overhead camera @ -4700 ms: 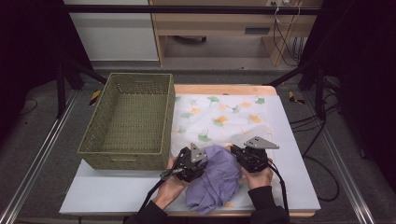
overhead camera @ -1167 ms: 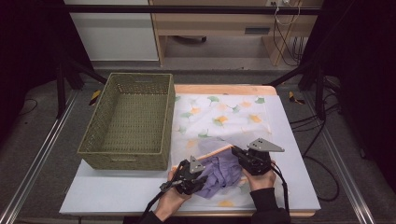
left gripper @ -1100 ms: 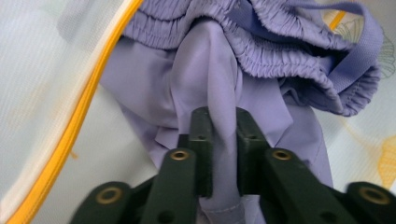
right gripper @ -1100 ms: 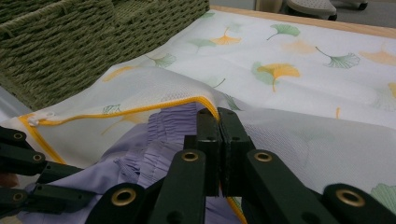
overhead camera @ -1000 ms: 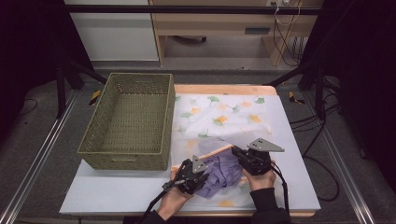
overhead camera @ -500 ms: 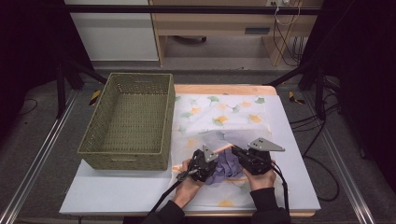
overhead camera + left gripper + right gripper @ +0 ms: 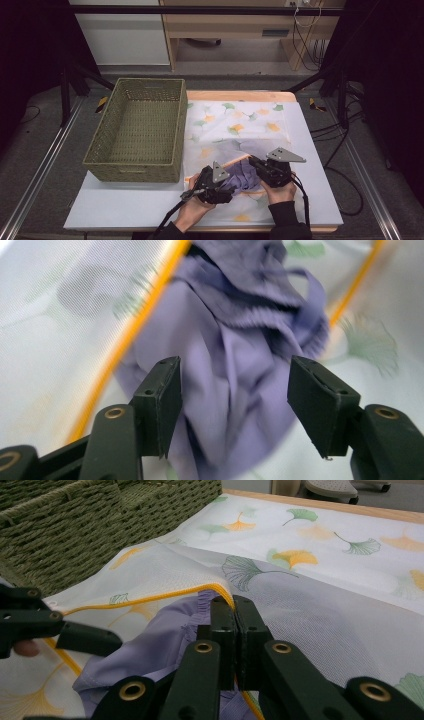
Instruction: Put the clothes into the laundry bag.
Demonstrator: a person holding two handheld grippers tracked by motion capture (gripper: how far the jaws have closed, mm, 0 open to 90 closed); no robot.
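1. The left gripper [image 7: 232,407] has just been opening; its jaws stand apart around the crumpled purple cloth garment [image 7: 235,365], their pads not pressing on it.
2. The right gripper [image 7: 233,630] has its jaws pressed together, clamped on the yellow-trimmed edge of the white mesh laundry bag with a ginkgo-leaf print [image 7: 320,615].
3. The garment lies in the bag's opening, near the table's front edge.
4. The green woven rectangular basket [image 7: 140,130] stands just left of the bag on the pale tabletop [image 7: 120,207].
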